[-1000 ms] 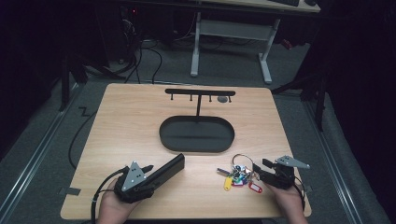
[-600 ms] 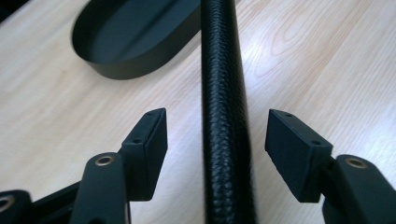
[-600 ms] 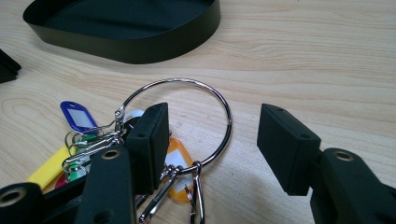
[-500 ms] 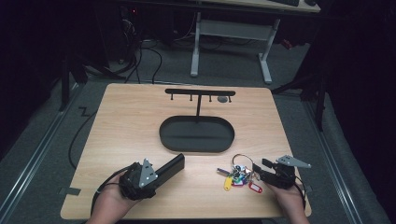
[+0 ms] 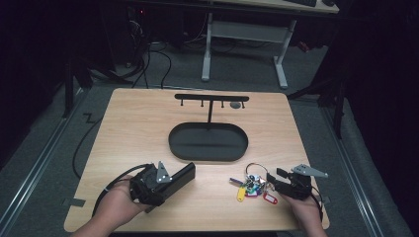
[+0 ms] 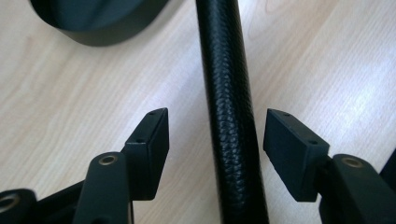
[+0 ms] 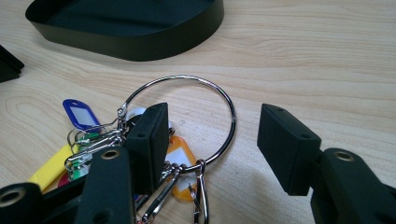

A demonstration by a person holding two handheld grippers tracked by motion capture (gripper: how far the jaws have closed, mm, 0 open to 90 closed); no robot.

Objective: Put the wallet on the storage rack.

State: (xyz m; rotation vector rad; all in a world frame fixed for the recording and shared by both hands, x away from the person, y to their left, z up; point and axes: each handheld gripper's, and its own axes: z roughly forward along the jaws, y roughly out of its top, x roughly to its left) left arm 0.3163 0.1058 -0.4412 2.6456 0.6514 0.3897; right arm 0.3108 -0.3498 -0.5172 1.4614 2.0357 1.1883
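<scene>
A black leather case (image 5: 181, 175) lies on the table at the front left. My left gripper (image 5: 165, 183) reaches around its near end. In the left gripper view the case's grained edge (image 6: 227, 93) runs up between the jaws, with a gap to each pad (image 6: 152, 140); the jaws have just been closing a little. At the front right lies a bunch of keys with coloured tags (image 5: 251, 187) on a big steel ring (image 7: 219, 93). My right gripper (image 5: 273, 183) is open over it, with the ring's right arc between the jaws and the left pad (image 7: 149, 140) above the tags.
A black oval tray (image 5: 207, 159) sits mid-table, and a T-shaped hook rack (image 5: 211, 98) rises behind it. The tray's rim (image 7: 140, 46) is just beyond the keys. Bare wood lies between the two grippers. Cables trail off the table's left edge.
My left hand has lifted and shifted slightly toward the tray, and the gripper's grey plate is tilted more upright. The case stays between the jaws. The right gripper and keys have not moved.
</scene>
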